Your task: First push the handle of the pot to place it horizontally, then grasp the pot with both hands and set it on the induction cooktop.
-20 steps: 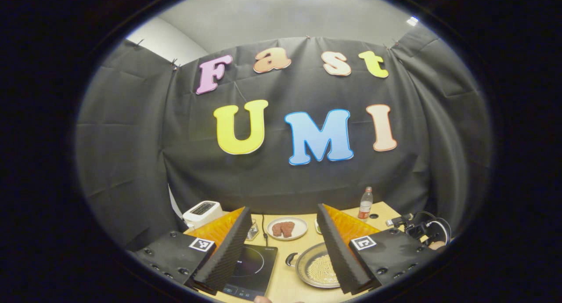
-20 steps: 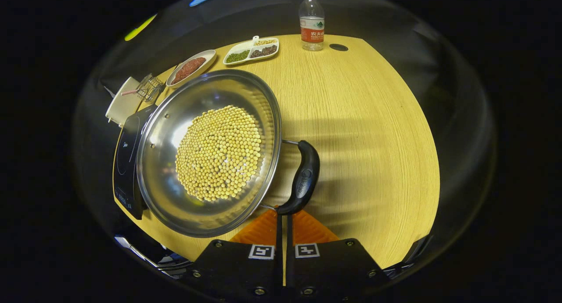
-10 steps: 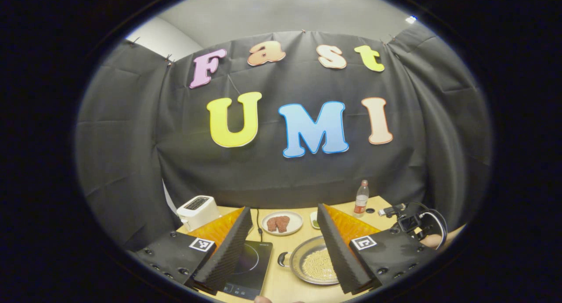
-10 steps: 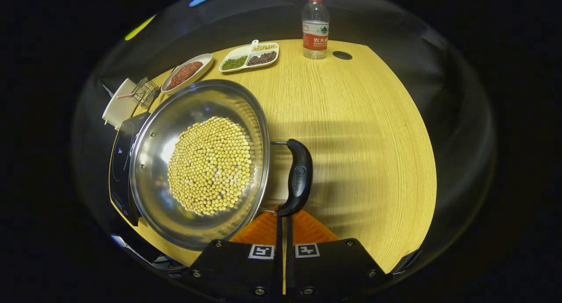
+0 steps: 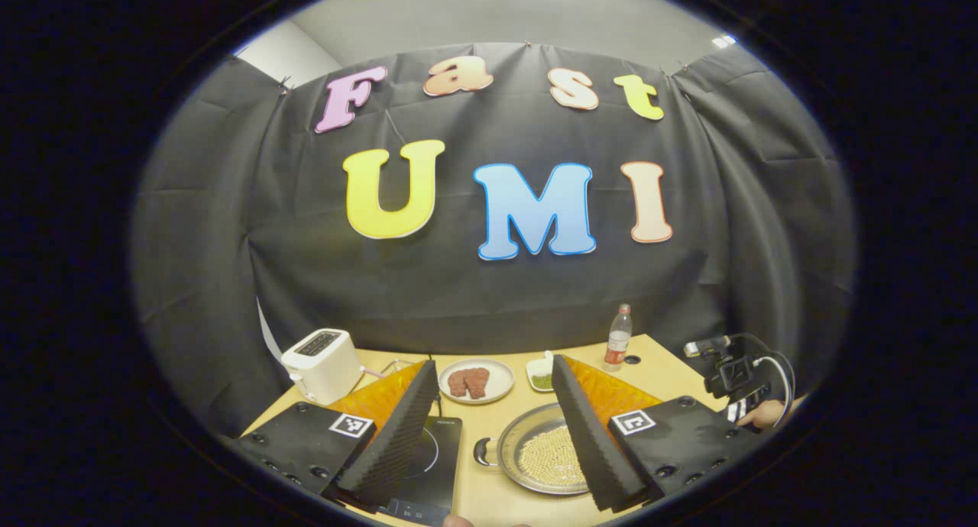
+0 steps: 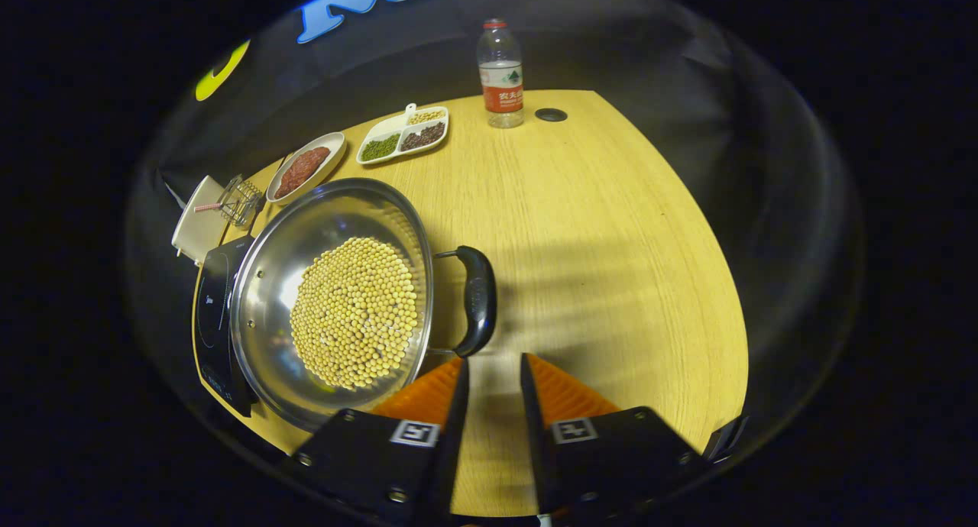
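A steel pot holding soybeans sits on the wooden table, its left edge beside the black induction cooktop. Its black handle lies on the pot's right side. My right gripper is open a little, just short of that handle's near end, with nothing between its fingers. In the left gripper view the pot lies low at centre right, its other handle facing the cooktop. My left gripper stands wide open above them. The right gripper and a hand show at the far right.
A white toaster stands at the back left. Behind the pot are a plate of meat, a divided dish of beans and a water bottle. A small wire rack sits by the toaster. Bare table spreads to the right.
My right gripper has opened and drawn back from the pot handle it was touching. The left gripper view has pulled back, showing more of the table.
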Demonstrator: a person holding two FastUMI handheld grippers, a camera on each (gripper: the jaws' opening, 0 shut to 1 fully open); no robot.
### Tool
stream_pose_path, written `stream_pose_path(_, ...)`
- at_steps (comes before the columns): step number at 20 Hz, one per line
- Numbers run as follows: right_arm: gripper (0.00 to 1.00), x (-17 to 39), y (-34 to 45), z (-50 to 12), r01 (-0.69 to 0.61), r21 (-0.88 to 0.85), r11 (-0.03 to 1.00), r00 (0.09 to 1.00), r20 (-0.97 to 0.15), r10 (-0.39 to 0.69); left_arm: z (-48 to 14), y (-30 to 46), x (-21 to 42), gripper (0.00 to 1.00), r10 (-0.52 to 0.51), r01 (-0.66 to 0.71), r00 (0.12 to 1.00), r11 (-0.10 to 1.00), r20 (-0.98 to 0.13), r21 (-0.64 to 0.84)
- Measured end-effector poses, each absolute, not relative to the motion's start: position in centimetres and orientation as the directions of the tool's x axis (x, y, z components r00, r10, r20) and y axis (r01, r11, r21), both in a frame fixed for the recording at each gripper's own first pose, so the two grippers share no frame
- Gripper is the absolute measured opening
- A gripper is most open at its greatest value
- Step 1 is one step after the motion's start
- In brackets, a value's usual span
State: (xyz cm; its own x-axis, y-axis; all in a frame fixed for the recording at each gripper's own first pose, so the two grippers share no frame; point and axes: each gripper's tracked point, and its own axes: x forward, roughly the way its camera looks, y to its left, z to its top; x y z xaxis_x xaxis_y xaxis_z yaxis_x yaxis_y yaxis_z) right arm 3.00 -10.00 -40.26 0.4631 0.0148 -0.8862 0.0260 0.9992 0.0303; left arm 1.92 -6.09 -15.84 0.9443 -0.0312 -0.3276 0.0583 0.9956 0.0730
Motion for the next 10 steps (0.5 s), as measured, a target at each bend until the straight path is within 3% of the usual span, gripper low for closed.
stream_pose_path(1,0.53,2.7,-10.5,-39.7,0.041,0.016,0.999,0.485,-0.875,-0.006,-16.8,-5.8,2.1,1.0,-0.044,0.07,0.939,0.995,-0.341,0.066)
stream_pose_path(2,0.82,2.4,-11.0,-39.2,0.052,0.0,0.999,0.508,-0.861,-0.027,-17.8,-5.7,2.3,1.0,-0.057,0.085,0.933,0.994,-0.356,0.064)
stream_pose_path(3,0.99,2.3,-11.3,-38.1,0.063,-0.001,0.998,0.54,-0.841,-0.035,-18.7,-5.6,2.5,0.99,-0.071,0.101,0.927,0.993,-0.368,0.065)
stream_pose_path(8,1.0,2.5,-9.4,-34.6,0.071,0.062,0.995,0.681,-0.733,-0.003,-25.2,-5.1,3.4,0.95,-0.116,0.15,0.877,0.988,-0.466,0.036)
stream_pose_path(10,1.0,2.8,-8.6,-34.2,0.063,0.065,0.996,0.705,-0.709,0.001,-27.6,-4.8,3.9,1.0,-0.125,0.159,0.858,0.987,-0.497,0.026)
